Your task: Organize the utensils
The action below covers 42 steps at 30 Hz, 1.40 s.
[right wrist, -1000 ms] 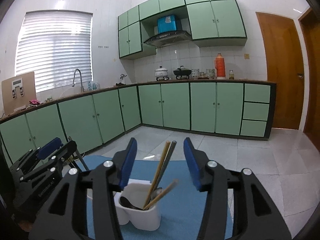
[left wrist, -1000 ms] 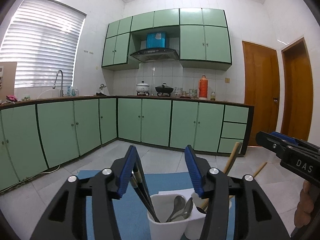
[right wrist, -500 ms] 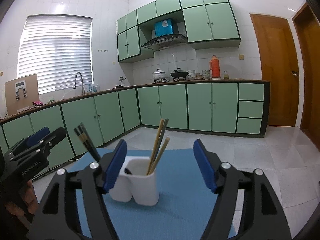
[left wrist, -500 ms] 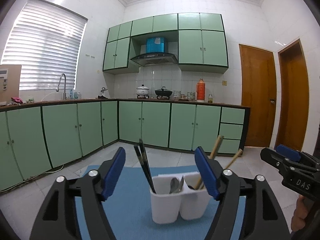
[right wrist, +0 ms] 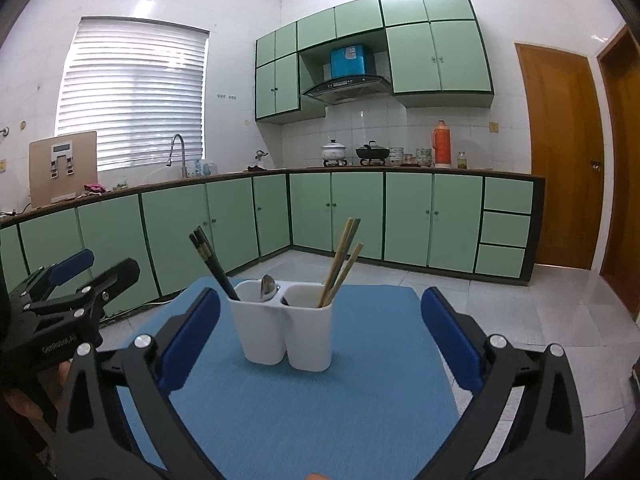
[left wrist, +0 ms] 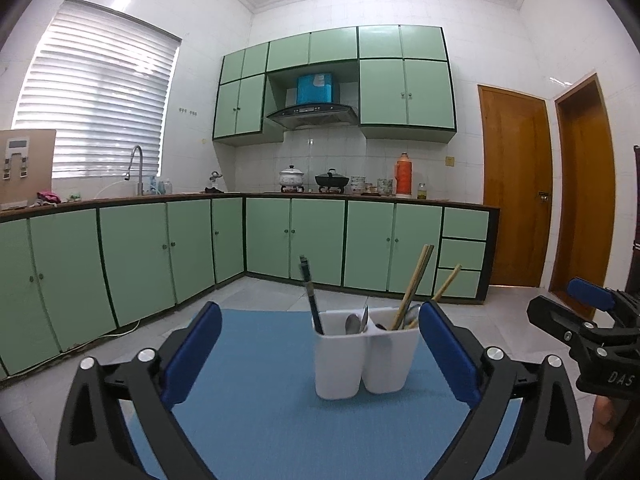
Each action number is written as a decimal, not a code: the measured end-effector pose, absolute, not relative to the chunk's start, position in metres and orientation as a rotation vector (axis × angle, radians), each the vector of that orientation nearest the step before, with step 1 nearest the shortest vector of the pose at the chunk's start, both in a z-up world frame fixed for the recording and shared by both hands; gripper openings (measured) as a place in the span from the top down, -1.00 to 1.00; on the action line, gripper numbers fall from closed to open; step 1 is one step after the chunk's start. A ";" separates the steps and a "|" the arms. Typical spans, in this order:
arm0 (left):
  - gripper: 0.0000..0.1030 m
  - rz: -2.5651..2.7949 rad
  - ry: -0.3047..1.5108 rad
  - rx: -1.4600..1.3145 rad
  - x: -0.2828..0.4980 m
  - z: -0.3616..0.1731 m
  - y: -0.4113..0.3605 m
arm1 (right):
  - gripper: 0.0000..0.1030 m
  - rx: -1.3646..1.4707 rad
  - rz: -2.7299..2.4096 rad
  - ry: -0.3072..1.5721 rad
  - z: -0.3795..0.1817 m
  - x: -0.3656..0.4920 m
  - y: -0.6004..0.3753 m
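My white two-compartment utensil holder (left wrist: 363, 354) stands upright on the blue mat (right wrist: 320, 400), centred between the fingers of both my grippers but touching neither; the black chopsticks (right wrist: 211, 261) lean up and to the left from its left cup, beside metal spoons (left wrist: 354, 323) standing handle-down, and the bamboo chopsticks (right wrist: 341, 265) tilt up and to the right from the right cup. My left gripper (left wrist: 320, 354) and right gripper (right wrist: 322, 342) have both just been opening and now stand spread wide, released, holding nothing. Their black bodies read "GenRobot.AI" on the left and "DAS" on the right
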<state>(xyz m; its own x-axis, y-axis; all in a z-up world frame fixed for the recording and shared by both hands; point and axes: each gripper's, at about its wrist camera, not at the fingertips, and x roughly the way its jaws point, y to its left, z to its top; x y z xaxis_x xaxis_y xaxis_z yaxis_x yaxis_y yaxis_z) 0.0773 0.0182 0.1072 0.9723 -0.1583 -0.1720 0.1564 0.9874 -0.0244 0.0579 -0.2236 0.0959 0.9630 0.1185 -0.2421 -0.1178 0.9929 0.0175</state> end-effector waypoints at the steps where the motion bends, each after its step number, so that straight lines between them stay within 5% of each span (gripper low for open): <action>1: -0.88 -0.157 0.181 -0.005 0.073 0.107 0.018 | -0.90 0.002 0.119 0.250 0.095 0.054 -0.222; 42: -0.88 -0.149 0.343 0.003 0.043 0.100 0.020 | -0.90 0.015 0.121 0.388 0.091 0.032 -0.207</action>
